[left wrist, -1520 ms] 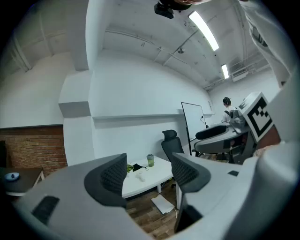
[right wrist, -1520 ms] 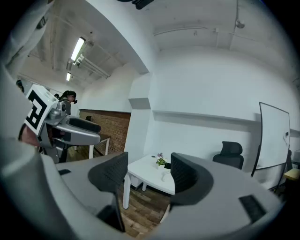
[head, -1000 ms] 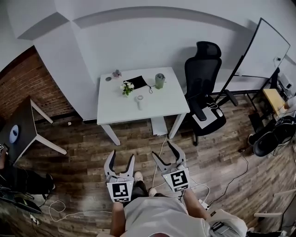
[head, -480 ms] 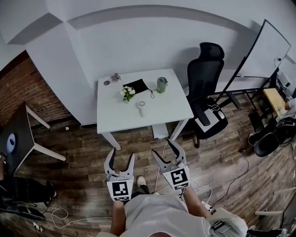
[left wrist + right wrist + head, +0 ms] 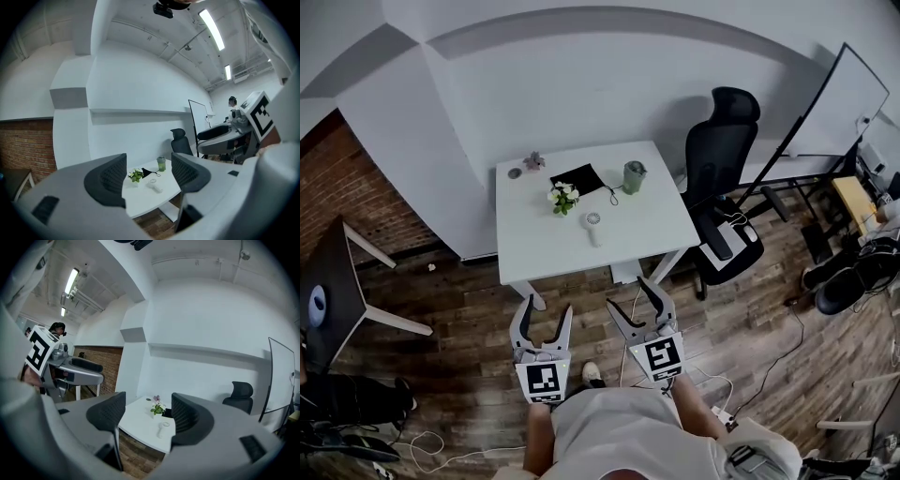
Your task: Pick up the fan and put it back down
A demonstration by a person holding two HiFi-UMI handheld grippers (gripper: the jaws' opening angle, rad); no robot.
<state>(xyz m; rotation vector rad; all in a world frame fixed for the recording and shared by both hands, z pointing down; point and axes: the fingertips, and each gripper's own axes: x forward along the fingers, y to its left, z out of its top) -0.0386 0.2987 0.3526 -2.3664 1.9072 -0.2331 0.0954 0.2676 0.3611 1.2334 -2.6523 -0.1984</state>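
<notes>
A small white hand-held fan [image 5: 593,225] lies flat near the middle of the white table [image 5: 619,246]. I stand on the wooden floor a little short of the table's front edge. Both grippers are held out level toward it, well away from the fan. My left gripper [image 5: 544,321] has its jaws apart with nothing between them, and so does my right gripper [image 5: 639,305]. In the left gripper view the fan [image 5: 154,186] shows far off between the jaws of the left gripper [image 5: 148,171]. In the right gripper view the fan [image 5: 163,426] shows beyond the right gripper [image 5: 148,416].
On the table stand a small flower pot [image 5: 562,197], a green cup [image 5: 634,175] and a black cloth [image 5: 579,176]. A black office chair [image 5: 727,178] is right of the table, a whiteboard [image 5: 839,103] beyond it. A dark side table [image 5: 333,281] stands at left. Cables lie on the floor.
The table and the fan have come nearer in the head view as I step forward. Both grippers travel with me, jaws unchanged.
</notes>
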